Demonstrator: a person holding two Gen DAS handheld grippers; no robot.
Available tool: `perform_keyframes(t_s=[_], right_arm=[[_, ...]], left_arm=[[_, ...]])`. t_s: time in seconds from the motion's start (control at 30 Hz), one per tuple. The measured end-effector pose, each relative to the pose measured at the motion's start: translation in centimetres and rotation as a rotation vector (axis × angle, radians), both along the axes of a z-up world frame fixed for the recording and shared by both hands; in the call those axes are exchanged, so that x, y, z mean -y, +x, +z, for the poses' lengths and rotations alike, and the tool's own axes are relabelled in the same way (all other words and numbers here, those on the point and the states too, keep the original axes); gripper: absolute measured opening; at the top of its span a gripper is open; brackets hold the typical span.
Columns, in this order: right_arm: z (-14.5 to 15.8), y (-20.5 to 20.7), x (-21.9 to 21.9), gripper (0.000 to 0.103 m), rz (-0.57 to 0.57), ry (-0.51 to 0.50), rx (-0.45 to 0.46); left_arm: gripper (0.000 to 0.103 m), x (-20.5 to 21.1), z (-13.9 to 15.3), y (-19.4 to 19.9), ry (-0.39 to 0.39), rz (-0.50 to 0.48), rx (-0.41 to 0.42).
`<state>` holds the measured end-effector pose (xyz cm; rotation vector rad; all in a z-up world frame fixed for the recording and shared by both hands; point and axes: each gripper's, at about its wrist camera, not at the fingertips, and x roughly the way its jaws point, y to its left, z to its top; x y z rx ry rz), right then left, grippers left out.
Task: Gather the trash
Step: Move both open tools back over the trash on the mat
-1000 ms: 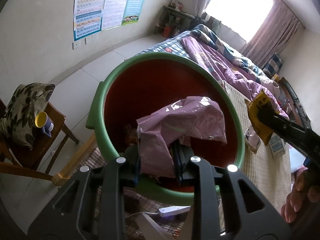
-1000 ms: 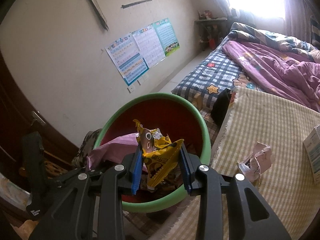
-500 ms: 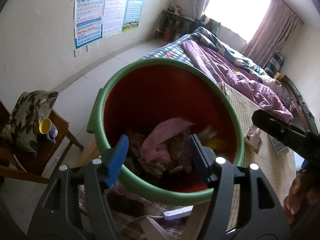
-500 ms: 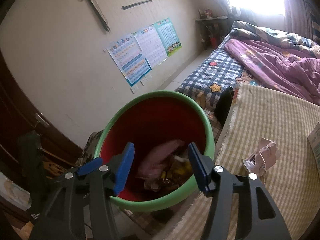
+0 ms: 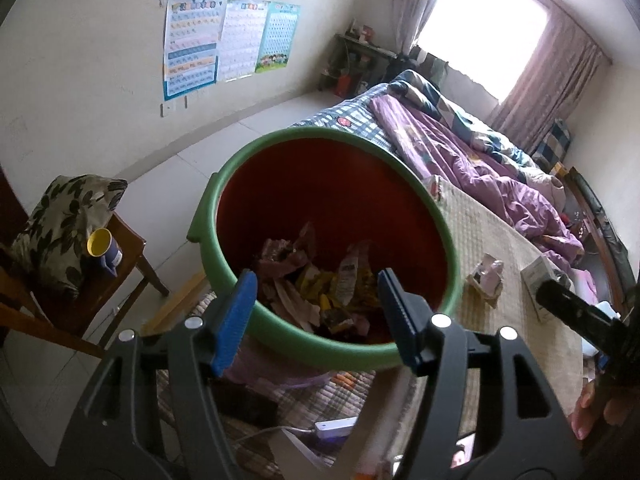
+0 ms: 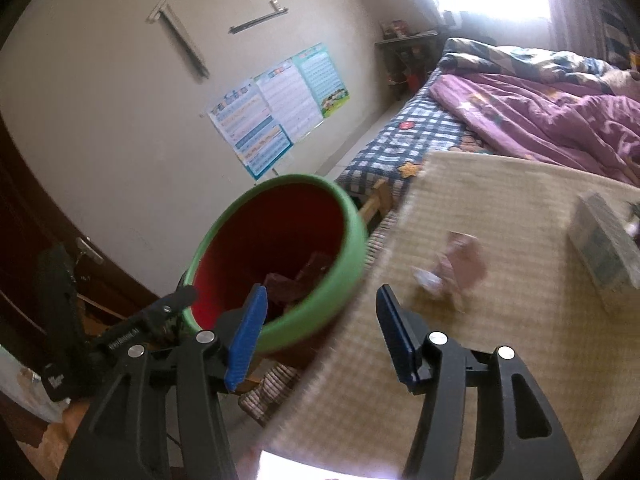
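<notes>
Two grippers, both spread wide, nothing held. Checked mat (image 6: 500, 280) on the bed carries the leftovers: pale carton (image 6: 604, 248) near its right edge, crumpled pink wrapper (image 6: 452, 270) mid-mat, blurred. Green-rimmed red bin (image 5: 224, 200) sits just off the mat's left edge, pink and yellow wrappers (image 5: 320, 288) piled in its bottom. Left gripper (image 5: 316, 320) hangs over the bin's near rim. Right gripper (image 6: 320, 340) straddles the bin rim and mat edge
</notes>
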<state>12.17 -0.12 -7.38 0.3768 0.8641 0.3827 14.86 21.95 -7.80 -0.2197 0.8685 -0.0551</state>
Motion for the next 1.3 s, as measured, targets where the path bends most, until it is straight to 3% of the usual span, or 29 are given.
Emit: perform_keyframes(t_s=[0.37,0.57,0.73,0.9,1.03,1.3], right_arm=[[-0.8,-4.4,12.6,0.056,-0.119,-0.054,-0.011],[-2.4,-2.8,19.1,0.056,-0.215,-0.159,-0.011],[-5.3,-0.3,20.9,0.056,-0.19,-0.167,-0.067],[-7.3,1.6,20.4,0.056,-0.137,-0.213,-0.092],[-8.5,2.2,20.2,0.043,-0.105,-0.218,-0.12],[-8.0,-2.3,21.9,0.042,-0.071,-0.083,-0.132]], left_arm=[[0.06,7.2,1.3,-5.7,0.003,0.017,0.022],[0.06,12.4,1.5,-8.4,-0.007,-0.024,0.022],[0.065,16.4,2.1,-9.1,-0.015,-0.071,0.024],[0.067,18.5,2.3,-7.7,0.001,-0.088,0.033],[0.067,20.2,0.9,-4.9,0.044,-0.103,0.007],[0.067,22.1,-3.3,2.1,0.088,-0.116,-0.066]])
